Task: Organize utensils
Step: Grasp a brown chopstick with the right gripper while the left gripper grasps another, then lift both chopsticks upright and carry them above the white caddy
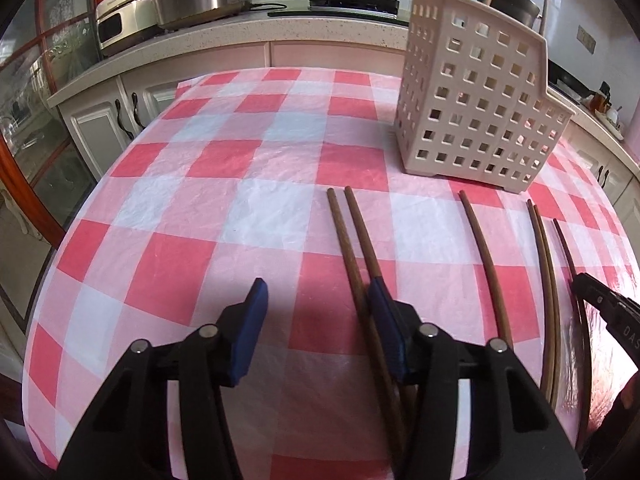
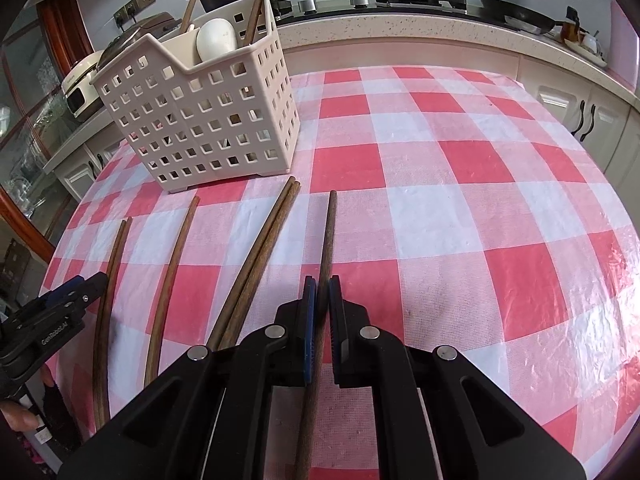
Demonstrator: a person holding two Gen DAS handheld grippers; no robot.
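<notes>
Left wrist view: the left gripper [image 1: 318, 294] is spread wide, gripping nothing, low over the red-and-white checked desk [image 1: 224, 160]; two brown wooden chopsticks [image 1: 350, 236] lie by its right finger. The beige perforated plastic utensil basket [image 1: 476, 100] stands at 1 o'clock.

Right wrist view: the right gripper [image 2: 321, 294] is clamped on one brown wooden chopstick [image 2: 329, 232] pointing to 12 o'clock; the basket sits at 10 o'clock.

We see the left gripper [image 1: 316, 294] with jaws wide apart over the checked cloth [image 1: 208, 208]. Its right pad [image 1: 384, 320] sits over a chopstick pair [image 1: 352, 240]. More chopsticks [image 1: 480, 248] lie to the right, in front of the perforated caddy [image 1: 476, 100]. Right gripper [image 1: 600, 304] tip at the right edge, state unclear.
</notes>
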